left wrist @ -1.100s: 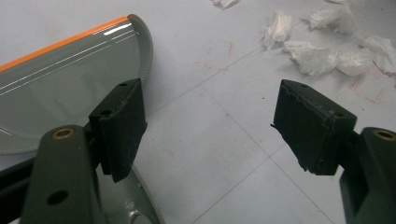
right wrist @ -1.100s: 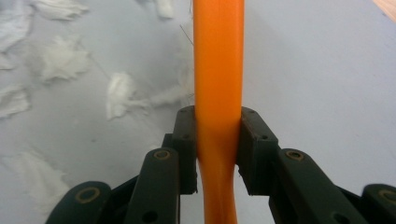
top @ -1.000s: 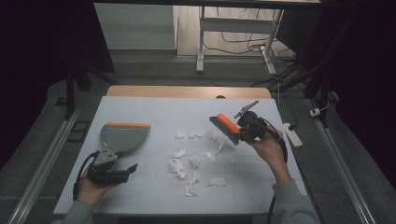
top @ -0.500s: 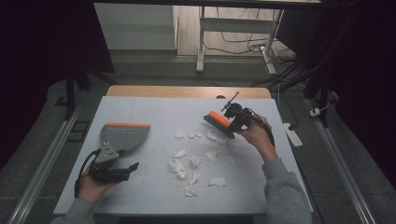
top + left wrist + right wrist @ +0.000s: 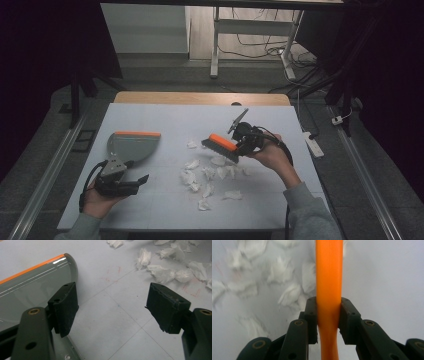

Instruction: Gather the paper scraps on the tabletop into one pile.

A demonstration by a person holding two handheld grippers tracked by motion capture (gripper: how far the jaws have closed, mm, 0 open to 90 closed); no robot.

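Over on the left, the dustpan [image 5: 131, 145] lies flat on the desk [image 5: 160, 117], and the left tongs [image 5: 131, 182] sit just near of it, spread wide with nothing in them. Mid-desk are the scattered tissue scraps [image 5: 210, 175]. On the right, the right tongs [image 5: 239, 146] are clenched on the orange brush [image 5: 220, 144]. Compared with a second ago the brush has swung leftward and down to the far edge of the scraps, so I'd guess the sweep toward the dustpan is starting.

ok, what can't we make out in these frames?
- Brush bristles: right gripper view, hidden under its own orange back.
- Paper scraps: right gripper view, motion-blurred.
- Dustpan: left gripper view, cut off by the left edge, handle hidden behind the open left claw.
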